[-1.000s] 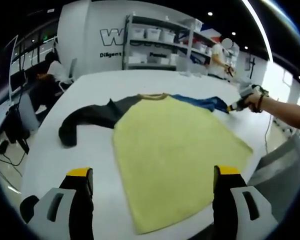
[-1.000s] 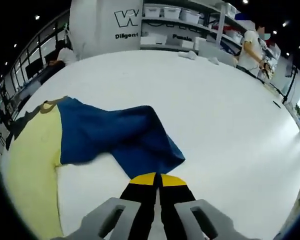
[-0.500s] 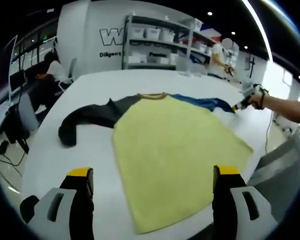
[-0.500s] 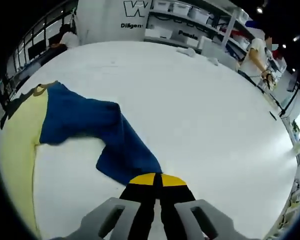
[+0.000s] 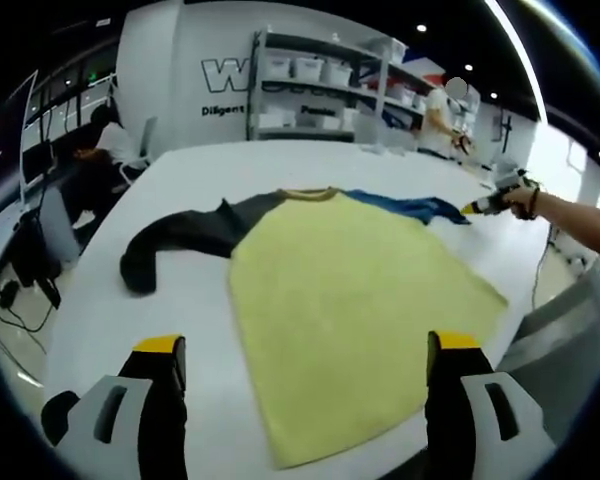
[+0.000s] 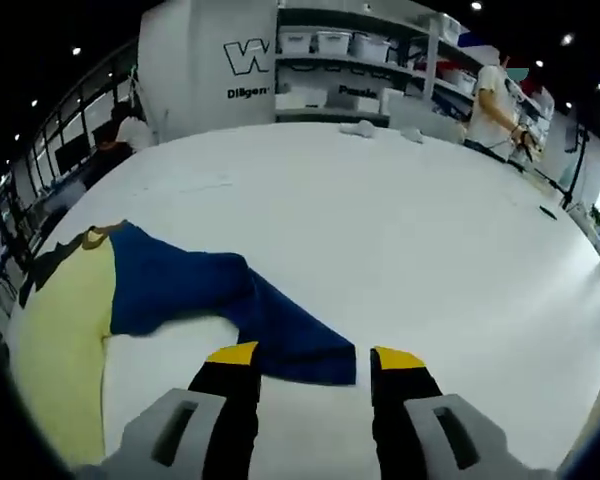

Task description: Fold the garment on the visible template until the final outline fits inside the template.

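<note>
**Spreading out: garment flat on the table, both grippers empty**

Lying flat on the white table (image 5: 190,170) is the garment (image 5: 345,300), yellow body uppermost. Its dark sleeve (image 5: 170,240) trails off one side of the yellow panel, the blue sleeve (image 6: 240,305) off the other. The right gripper (image 6: 315,365) has its fingers spread apart and holds nothing, the blue cuff lying on the table just beyond its yellow tips. The left gripper (image 5: 305,350) hovers at the hem side of the yellow body, fingers wide apart, nothing between them. Shelving (image 5: 320,85) stands beyond the table's far edge.
</note>
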A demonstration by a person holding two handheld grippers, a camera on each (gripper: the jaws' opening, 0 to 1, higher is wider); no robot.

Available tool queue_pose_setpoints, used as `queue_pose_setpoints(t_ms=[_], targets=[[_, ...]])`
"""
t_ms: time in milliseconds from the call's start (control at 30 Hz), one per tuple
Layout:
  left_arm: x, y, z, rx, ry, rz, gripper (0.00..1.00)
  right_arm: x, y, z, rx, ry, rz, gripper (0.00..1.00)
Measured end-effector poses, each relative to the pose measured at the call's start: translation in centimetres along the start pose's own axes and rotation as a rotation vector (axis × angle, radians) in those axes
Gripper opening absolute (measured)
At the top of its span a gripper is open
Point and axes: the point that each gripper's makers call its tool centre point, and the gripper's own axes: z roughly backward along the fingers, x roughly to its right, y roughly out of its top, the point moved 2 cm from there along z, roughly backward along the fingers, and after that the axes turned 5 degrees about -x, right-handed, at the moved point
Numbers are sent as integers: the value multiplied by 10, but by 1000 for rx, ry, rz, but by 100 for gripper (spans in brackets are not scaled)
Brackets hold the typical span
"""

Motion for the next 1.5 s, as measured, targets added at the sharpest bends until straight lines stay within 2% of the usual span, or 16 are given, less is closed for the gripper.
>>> queue_pose_setpoints(t_ms=[100, 367, 467, 533, 633, 800, 933, 1067, 1167, 1233, 1267, 1500], targets=[[0, 0, 0, 2, -2, 3, 98, -8, -3, -1, 5, 24, -22, 57], [-1, 2, 1, 11, 2, 8, 97, -19, -12, -8, -7, 3, -65, 57], [-1, 1, 1, 5, 2, 4, 97, -23, -14, -9, -10, -26, -54, 53], [-1, 0, 1, 3, 2, 3, 97, -27, -15, -8, 2, -39, -53, 46], [-1, 0, 1, 4, 5, 6, 97, -34, -17, -8, 11, -34, -33, 39], [-2, 0, 2, 2, 5, 9, 96, -45, -17, -13, 29, 0, -6, 33], [-1, 0, 2, -2, 2, 9, 96, -47, -12, -16, 53, 7, 34, 28], [-1, -1, 1, -9, 2, 8, 95, -46, -13, -19, 48, 1, 61, 22], [-2, 0, 2, -5, 8, 5, 95, -44, -12, -20, 53, -5, 84, 10], [-2, 0, 2, -1, 9, 4, 95, -42, -13, -19, 46, -24, 157, 4], [-2, 0, 2, 0, 9, 7, 95, -42, -13, -19, 50, -30, 168, 0], [0, 0, 2, -3, 5, 0, 95, -34, -13, -7, 33, -23, 209, 0]])
